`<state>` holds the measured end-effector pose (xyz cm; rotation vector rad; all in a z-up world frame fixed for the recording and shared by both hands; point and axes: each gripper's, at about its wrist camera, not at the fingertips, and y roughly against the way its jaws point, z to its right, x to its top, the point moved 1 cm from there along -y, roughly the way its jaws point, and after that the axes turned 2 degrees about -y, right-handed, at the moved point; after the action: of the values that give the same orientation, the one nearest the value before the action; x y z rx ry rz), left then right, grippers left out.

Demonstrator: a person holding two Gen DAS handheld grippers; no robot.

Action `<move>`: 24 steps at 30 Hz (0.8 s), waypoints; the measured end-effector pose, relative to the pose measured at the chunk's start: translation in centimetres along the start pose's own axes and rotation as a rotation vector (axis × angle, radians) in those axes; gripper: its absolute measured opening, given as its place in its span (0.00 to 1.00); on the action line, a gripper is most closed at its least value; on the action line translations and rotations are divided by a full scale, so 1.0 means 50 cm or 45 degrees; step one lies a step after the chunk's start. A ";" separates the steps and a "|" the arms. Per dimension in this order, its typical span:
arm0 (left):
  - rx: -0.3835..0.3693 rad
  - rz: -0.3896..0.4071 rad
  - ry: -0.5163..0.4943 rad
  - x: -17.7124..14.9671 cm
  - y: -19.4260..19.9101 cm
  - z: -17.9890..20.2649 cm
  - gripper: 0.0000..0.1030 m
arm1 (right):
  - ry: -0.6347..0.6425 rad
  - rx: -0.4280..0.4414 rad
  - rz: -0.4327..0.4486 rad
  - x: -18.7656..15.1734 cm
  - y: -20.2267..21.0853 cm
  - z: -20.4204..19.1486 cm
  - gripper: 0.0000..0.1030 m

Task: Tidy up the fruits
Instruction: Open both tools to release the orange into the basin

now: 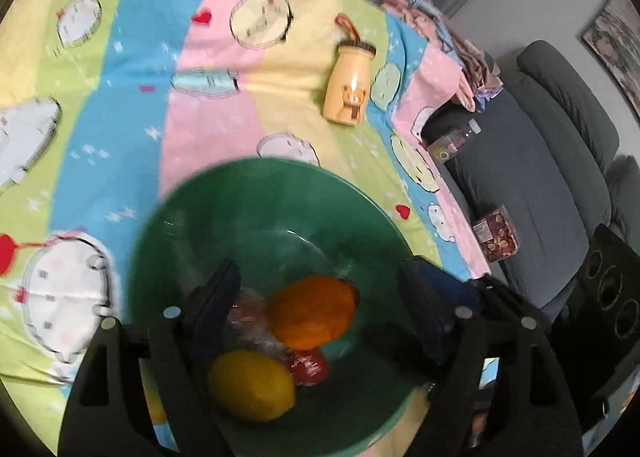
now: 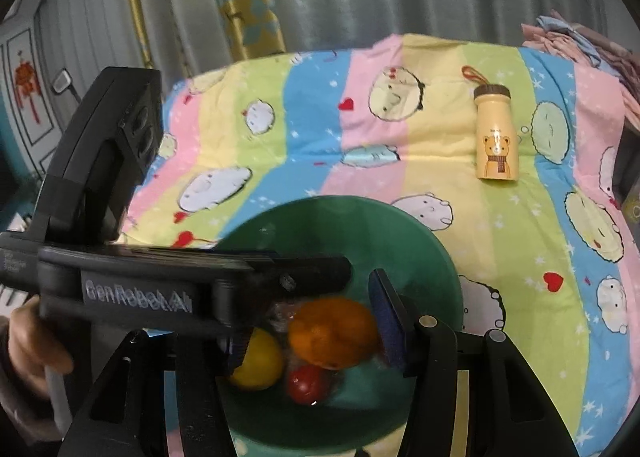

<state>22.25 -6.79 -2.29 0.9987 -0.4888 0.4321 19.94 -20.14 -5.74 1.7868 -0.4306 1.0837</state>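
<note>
Fruits are gathered in one green bowl [image 1: 256, 225], which rests on a bed covered by a striped cartoon-print sheet [image 1: 120, 105], close to the near edge of the bed. Three pieces are counted inside the bowl: one orange [image 1: 312, 311], one yellow lemon [image 1: 252, 385] and one small red fruit [image 1: 310, 367]; crinkled clear wrapping [image 1: 250, 311] is seen beside them, its contents not identifiable. The orange is shown touching the red fruit, with the lemon just beside both.

One yellow bear-print bottle [image 1: 348, 87] with a brown cap and a strap is laid on the sheet toward the far right corner of the bed, well apart from the bowl. One heap of folded cloth [image 1: 440, 29] is placed at that corner. Beyond the right edge of the bed, a grey sofa [image 1: 552, 161] carrying two small packaged items is visible.

The left gripper [image 1: 320, 297] is held over the bowl with its jaws spread wide; nothing is pressed between the pads. The right gripper [image 2: 312, 329] is aimed at the orange, which is framed between its blue pads [image 2: 386, 321]; whether the pads bear on the fruit cannot be told, as the left pad is hidden behind the other gripper's body. One hand [image 2: 28, 341] is seen at the left edge of the right wrist view, wrapped around a handle.
</note>
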 end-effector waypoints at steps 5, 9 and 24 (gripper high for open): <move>0.039 0.085 0.014 -0.015 0.086 -0.031 0.80 | -0.051 0.036 0.059 -0.008 0.053 0.002 0.53; 0.096 0.143 0.037 -0.043 0.159 -0.063 0.87 | -0.084 0.023 0.101 -0.025 0.098 0.008 0.58; 0.270 0.219 0.227 -0.218 0.302 -0.188 0.99 | -0.154 0.111 0.103 -0.100 0.175 -0.017 0.60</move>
<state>6.81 7.25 -2.43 1.1140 -0.3741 0.7326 10.81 -24.39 -4.93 1.9331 -0.5398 1.0674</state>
